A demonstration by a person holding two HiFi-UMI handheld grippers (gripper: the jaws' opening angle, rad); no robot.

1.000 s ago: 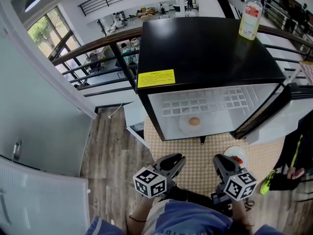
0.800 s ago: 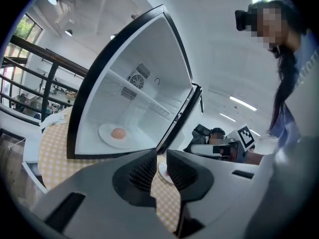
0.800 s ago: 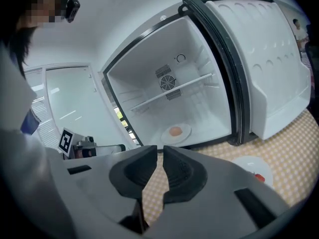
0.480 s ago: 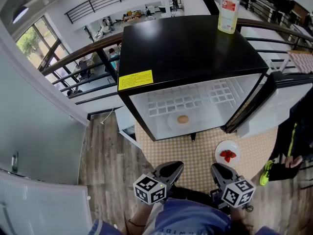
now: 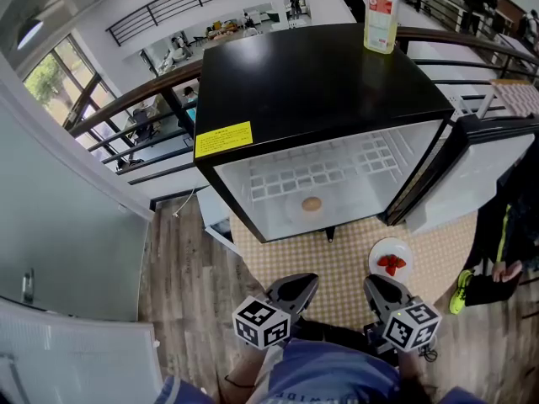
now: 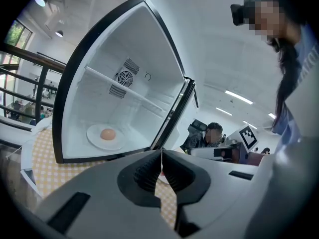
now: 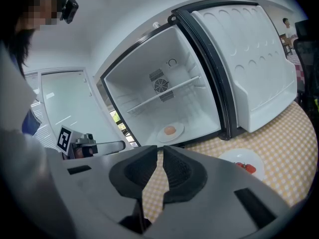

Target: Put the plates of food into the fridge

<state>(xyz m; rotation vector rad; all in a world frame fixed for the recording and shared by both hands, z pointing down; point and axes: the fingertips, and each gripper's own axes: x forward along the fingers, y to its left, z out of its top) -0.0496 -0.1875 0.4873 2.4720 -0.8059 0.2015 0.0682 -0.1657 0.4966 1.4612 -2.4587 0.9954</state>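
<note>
A small black fridge point(image 5: 320, 74) stands open on a checkered mat point(image 5: 337, 259). Inside on its floor lies a white plate with a round tan food item point(image 5: 312, 204) point(image 6: 107, 135) point(image 7: 170, 131). A second white plate with red strawberries point(image 5: 391, 259) point(image 7: 244, 164) rests on the mat, just ahead of my right gripper point(image 5: 375, 286) point(image 7: 160, 151), whose jaws stand slightly apart with nothing between them. My left gripper point(image 5: 295, 286) point(image 6: 161, 156) is shut, its jaws meeting on nothing, aimed at the fridge opening.
The fridge door point(image 5: 480, 175) point(image 7: 249, 59) swings out to the right. A bottle point(image 5: 381, 7) stands on the fridge top. A seated person's legs and shoes point(image 5: 493, 280) are at the right of the mat. A railing runs behind the fridge; wood floor lies to the left.
Both grippers have drawn back a little from the fridge. The strawberry plate now shows whole ahead of the right gripper.
</note>
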